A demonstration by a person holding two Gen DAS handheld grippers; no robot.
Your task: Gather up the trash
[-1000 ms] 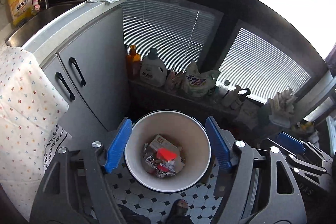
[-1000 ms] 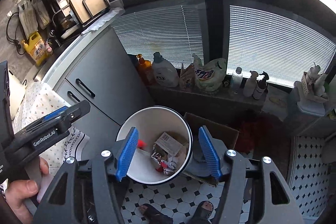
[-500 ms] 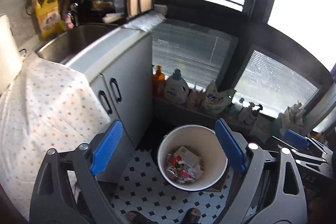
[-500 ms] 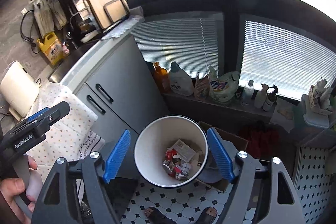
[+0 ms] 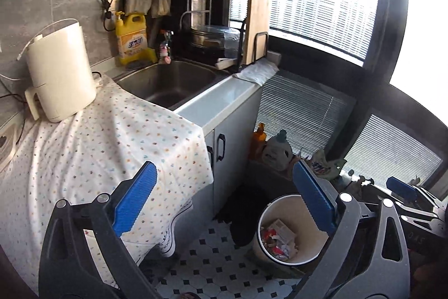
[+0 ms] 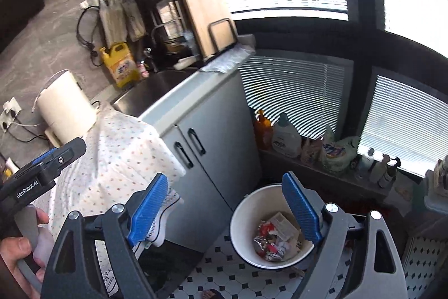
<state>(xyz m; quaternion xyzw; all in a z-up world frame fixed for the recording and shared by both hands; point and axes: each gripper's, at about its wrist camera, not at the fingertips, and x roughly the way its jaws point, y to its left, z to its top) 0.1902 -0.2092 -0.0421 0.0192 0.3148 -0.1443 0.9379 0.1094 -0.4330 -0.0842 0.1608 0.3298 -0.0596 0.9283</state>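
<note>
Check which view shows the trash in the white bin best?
Right wrist view. The white bin opens toward the camera and the trash shows mostly unblocked. In the left wrist view the trash appears smaller and the claw's right finger overlaps the bin.

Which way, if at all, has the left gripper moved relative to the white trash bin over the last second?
Yes. The left gripper has lifted up and away from the white trash bin, which now looks smaller and lower right; its jaws have just been opening, with nothing between them.
</note>
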